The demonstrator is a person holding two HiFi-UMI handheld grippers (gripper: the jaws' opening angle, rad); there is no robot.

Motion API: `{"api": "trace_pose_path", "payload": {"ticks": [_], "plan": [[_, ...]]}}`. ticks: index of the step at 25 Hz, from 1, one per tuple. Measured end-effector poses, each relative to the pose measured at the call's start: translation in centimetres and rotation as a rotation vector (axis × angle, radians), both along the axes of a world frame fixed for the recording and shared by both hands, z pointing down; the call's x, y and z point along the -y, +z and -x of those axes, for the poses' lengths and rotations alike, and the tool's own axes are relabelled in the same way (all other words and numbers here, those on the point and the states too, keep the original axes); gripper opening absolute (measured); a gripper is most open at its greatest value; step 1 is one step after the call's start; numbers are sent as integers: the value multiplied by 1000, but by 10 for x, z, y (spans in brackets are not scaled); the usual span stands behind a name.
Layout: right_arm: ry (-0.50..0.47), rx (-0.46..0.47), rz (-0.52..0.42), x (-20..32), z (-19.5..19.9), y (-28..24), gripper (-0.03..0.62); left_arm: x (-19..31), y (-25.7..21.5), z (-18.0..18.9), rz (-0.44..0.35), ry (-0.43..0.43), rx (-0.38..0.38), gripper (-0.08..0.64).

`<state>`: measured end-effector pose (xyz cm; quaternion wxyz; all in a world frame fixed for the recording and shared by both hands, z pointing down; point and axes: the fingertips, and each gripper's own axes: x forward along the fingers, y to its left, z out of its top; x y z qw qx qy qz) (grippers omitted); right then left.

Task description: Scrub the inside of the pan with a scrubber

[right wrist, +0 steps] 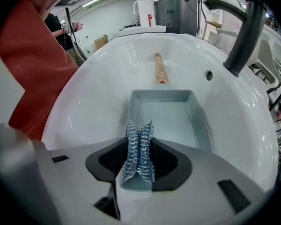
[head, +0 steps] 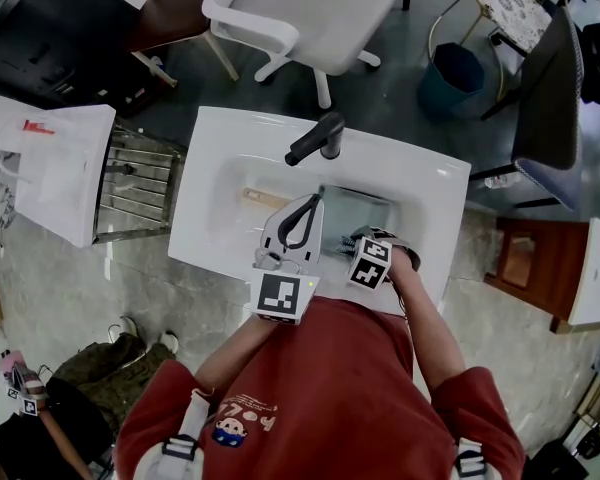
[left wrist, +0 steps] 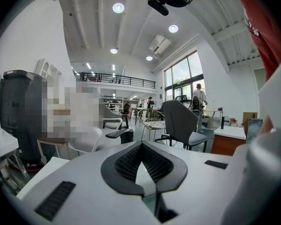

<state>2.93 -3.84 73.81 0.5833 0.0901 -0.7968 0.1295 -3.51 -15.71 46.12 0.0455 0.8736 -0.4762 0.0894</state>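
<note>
As the right gripper (right wrist: 139, 143) clamps the scrubber (right wrist: 138, 159), the pan (right wrist: 173, 118) lies below.

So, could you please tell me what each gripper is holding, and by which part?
Right gripper pinches the steel scrubber across its middle; left gripper holds nothing.

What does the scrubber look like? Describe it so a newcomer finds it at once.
Start at the white sink under the dark faucet, where a grey rectangular pan with a wooden handle lies. At the pan's near end, the right gripper pinches the scrubber: a silvery, crinkled metal mesh wad, the only shiny thing.
</note>
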Motion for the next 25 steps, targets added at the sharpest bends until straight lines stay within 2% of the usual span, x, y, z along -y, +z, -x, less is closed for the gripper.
{"api": "trace_pose_path", "payload": {"ticks": [5,8,15,25], "plan": [[-1,-1,-11,0,-3,1,161,-1,3,-2,3,3,3,14],[-1,-4,-13,2,-5,2,161,-2,5,-1,32,-5,-9,14],[25,-10,-27,15,-12,0,161,0,3,1,18,-2,-5,14],[27,-42,-118,49,-21,3,161,0,6,0,15,1,-16,14]]}}
